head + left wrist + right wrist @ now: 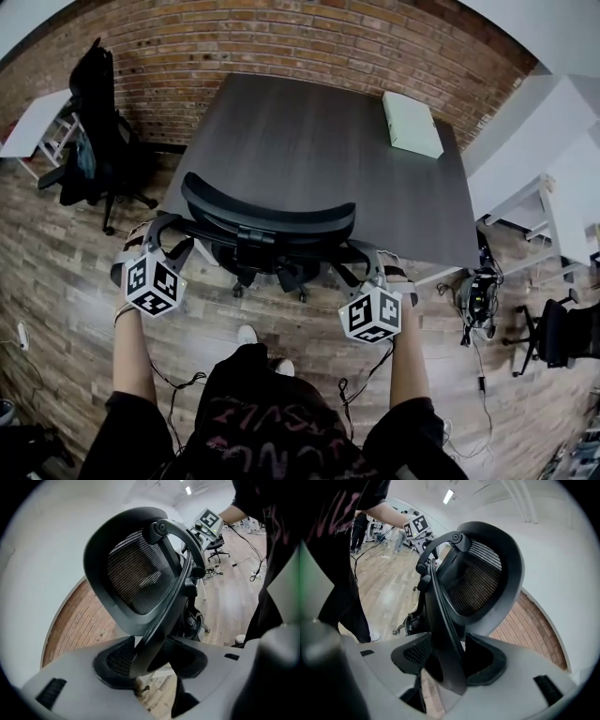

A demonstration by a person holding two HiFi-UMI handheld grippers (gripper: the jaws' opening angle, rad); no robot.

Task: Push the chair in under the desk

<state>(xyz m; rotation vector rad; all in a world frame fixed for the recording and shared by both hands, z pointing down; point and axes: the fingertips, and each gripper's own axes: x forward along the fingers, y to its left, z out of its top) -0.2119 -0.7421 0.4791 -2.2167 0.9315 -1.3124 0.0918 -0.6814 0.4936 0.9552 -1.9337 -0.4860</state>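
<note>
A black mesh office chair [267,220] stands at the near edge of the dark grey desk [309,141], its seat under the top and its backrest just outside it. My left gripper [161,232] is at the left end of the backrest frame, my right gripper [368,264] at the right end. In the left gripper view the mesh back [136,573] rises ahead, and the left gripper [150,660] is shut on a curved black frame bar. The right gripper view mirrors this: the right gripper [447,660] is shut on the frame bar below the mesh back [480,573].
A pale green box [411,122] lies on the desk's far right. A second black chair [94,112] and a white table [33,122] stand at the left. White furniture [534,202], another chair [553,333] and floor cables [478,300] sit at the right. A brick wall [309,37] backs the desk.
</note>
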